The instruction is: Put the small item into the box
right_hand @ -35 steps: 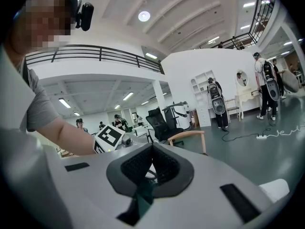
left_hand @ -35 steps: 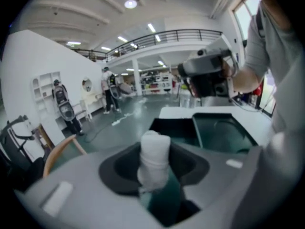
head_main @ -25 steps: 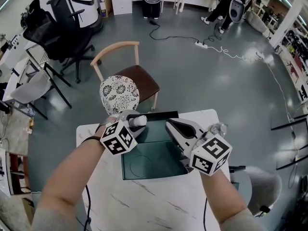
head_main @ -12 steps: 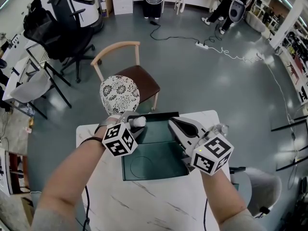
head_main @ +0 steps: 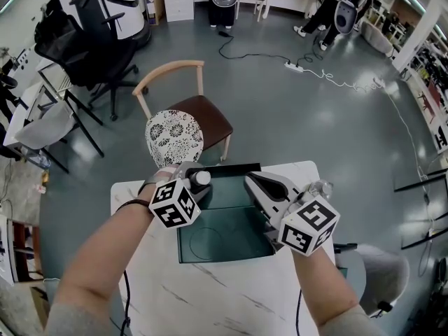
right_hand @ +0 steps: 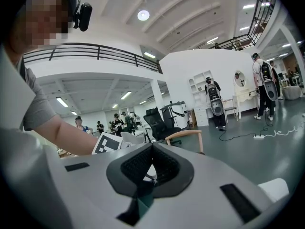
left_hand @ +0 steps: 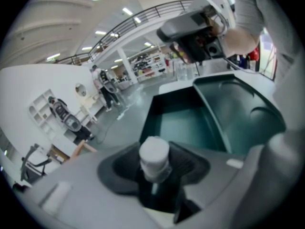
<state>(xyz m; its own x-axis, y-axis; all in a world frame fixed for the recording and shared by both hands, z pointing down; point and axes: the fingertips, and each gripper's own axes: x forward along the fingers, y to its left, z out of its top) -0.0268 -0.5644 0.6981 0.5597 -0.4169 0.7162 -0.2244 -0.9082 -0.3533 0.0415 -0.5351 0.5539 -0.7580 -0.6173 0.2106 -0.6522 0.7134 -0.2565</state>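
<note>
On the white, grey-veined table (head_main: 231,292) nearest me lies a dark green box (head_main: 231,191). Its lid (head_main: 224,238) is folded open flat toward me and carries an embossed ring.

Room: a glossy grey-green floor (head_main: 294,124) in a large white hall with a railed mezzanine. People stand far off beside white shelving.

Surroundings: a wooden chair (head_main: 203,114) with a brown seat stands just behind the table. A white lace-patterned disc (head_main: 173,137) overlaps its seat in the head view. Black office chairs (head_main: 84,47) stand at upper left, and a power strip (head_main: 294,65) with trailing cable lies on the floor.

Obstructions: in the head view my right gripper (right_hand: 150,151) lies across the box's right side and hides that wall. The marker cube (head_main: 172,203) of my left gripper (left_hand: 155,175) covers the box's left corner.

Right jaws: the tips are together. A sliver of green shows through the gap behind them, and I cannot tell whether they pinch the box's edge.

Left jaws: clamped on the small bottle (left_hand: 154,154), having just eased a little wider.

Position: the bottle is held above the left edge of the open compartment.

Long axis: in line with the jaws, white cap foremost, pointing away from me and down toward the compartment. The dark body sits back between the pads.
</note>
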